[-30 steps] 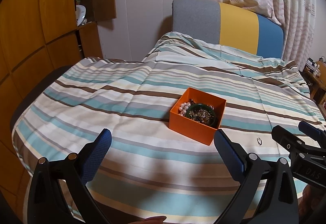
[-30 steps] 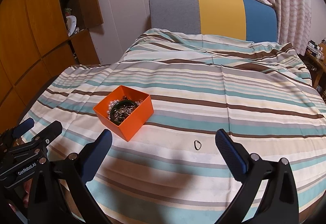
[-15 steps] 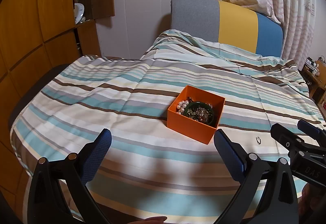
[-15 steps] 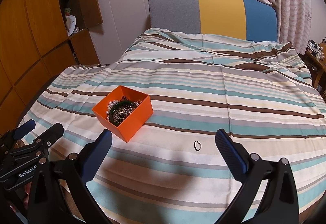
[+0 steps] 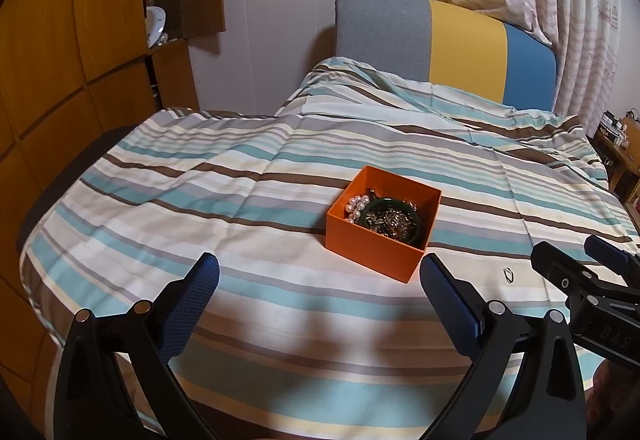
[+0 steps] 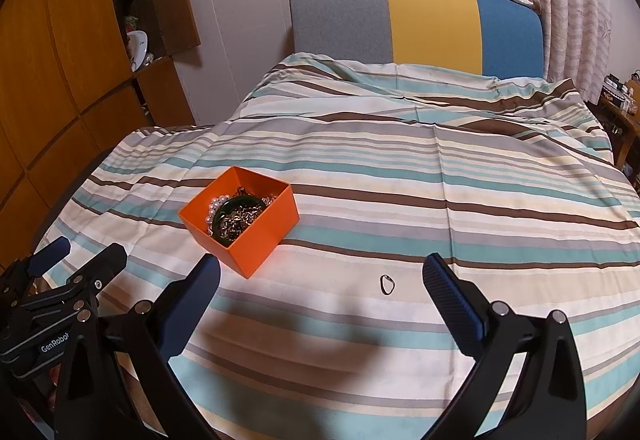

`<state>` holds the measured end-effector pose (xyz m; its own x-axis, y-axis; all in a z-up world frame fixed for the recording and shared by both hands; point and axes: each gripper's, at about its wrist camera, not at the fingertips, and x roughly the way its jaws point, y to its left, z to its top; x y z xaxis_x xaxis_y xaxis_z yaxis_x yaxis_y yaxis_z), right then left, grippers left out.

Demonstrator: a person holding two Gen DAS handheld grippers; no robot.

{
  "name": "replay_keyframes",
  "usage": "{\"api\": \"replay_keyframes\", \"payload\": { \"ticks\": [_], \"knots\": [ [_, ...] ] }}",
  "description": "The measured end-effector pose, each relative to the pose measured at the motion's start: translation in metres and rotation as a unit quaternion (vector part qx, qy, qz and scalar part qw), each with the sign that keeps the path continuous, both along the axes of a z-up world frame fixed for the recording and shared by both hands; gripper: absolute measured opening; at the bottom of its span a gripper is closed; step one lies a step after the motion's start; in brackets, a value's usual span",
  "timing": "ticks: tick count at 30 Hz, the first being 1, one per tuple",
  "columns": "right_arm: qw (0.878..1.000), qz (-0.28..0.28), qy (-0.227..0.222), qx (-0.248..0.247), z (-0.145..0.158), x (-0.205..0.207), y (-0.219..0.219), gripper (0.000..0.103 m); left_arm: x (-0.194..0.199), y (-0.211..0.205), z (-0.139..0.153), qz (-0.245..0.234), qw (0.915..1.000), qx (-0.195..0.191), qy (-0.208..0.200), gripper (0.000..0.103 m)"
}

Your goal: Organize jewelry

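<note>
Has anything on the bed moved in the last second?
Hardly. The left gripper drifted slightly, so the orange box slides a little in its view. Nothing was grasped or released. Both grippers stay open; the ring still lies beside the box, right gripper above the bedspread.

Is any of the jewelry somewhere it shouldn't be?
Yes. One small ring lies alone on the striped bedspread, to the right of the orange box, apart from it. The pearls, the green bangle and the chains sit inside the box.
</note>
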<state>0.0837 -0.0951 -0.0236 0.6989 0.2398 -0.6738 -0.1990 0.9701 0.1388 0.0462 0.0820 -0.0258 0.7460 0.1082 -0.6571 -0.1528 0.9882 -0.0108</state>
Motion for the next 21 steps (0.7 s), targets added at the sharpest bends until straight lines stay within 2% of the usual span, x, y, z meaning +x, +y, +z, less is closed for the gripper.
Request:
{"api": "replay_keyframes", "payload": {
  "ticks": [5,8,10,15,19,21],
  "knots": [
    [1.000,-0.003,0.001,0.002,0.000,0.000,-0.002,0.101,0.001,0.001,-0.003,-0.002,0.9999,-0.012,-0.002,0.100],
    [1.000,-0.004,0.004,0.005,-0.002,0.001,-0.004,0.101,-0.001,-0.005,-0.004,0.014,0.9995,0.025,-0.012,0.100],
    [1.000,-0.005,0.006,0.005,-0.003,0.001,-0.005,0.101,0.000,-0.007,-0.006,0.014,0.9993,0.034,-0.008,0.100],
    [1.000,-0.012,0.009,0.011,-0.006,0.002,-0.012,0.101,0.003,-0.007,-0.012,0.023,0.9995,0.016,0.014,0.100],
    [1.000,-0.025,0.012,0.013,-0.010,0.003,-0.023,0.101,0.003,-0.019,-0.019,0.005,0.9994,0.024,0.025,0.100],
    [0.999,-0.028,0.014,0.013,-0.011,0.004,-0.026,0.101,0.002,-0.027,-0.025,-0.009,0.9992,0.015,0.036,0.100]
  ]
}}
